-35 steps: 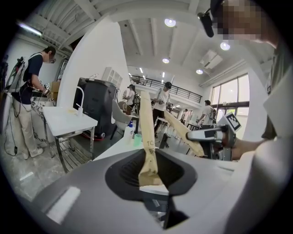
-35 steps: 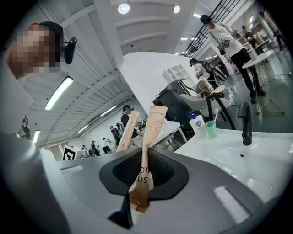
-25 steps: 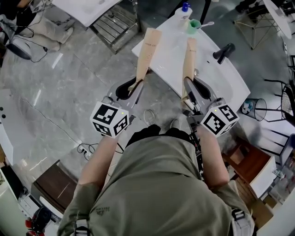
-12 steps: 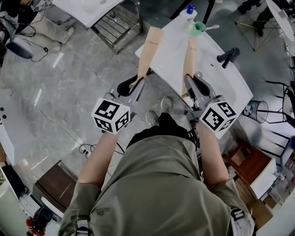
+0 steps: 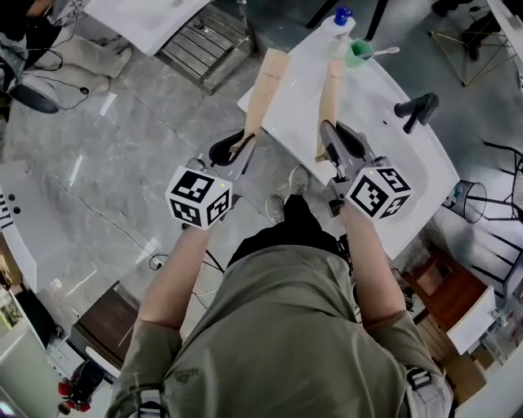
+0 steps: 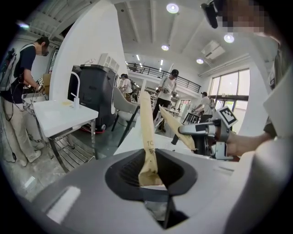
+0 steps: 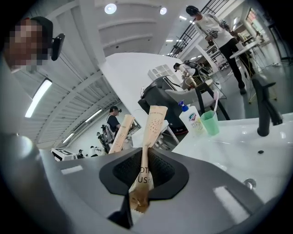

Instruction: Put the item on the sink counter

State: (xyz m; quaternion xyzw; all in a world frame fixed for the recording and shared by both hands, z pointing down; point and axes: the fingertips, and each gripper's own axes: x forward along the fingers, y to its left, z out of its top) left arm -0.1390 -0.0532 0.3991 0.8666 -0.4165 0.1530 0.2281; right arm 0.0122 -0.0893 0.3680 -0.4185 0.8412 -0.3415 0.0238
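Note:
Each gripper holds a long tan paper packet. My left gripper (image 5: 245, 147) is shut on the lower end of one packet (image 5: 263, 91), which stands up at the near left edge of the white sink counter (image 5: 384, 131). In the left gripper view that packet (image 6: 147, 141) rises from between the jaws. My right gripper (image 5: 325, 143) is shut on the second packet (image 5: 330, 94), held over the counter. In the right gripper view this packet (image 7: 149, 137) is pinched near its crumpled bottom end, with the other packet (image 7: 120, 134) to its left.
A black faucet (image 5: 415, 108) stands on the counter's right side. At the far end are a green cup (image 5: 357, 51) and a white pump bottle (image 5: 337, 23). A wire shelf (image 5: 200, 41) stands on the grey floor to the left, and other people are in the room.
Both grippers have moved forward with their packets toward the sink counter, and the right one now reaches further over it. Neither grip has changed.

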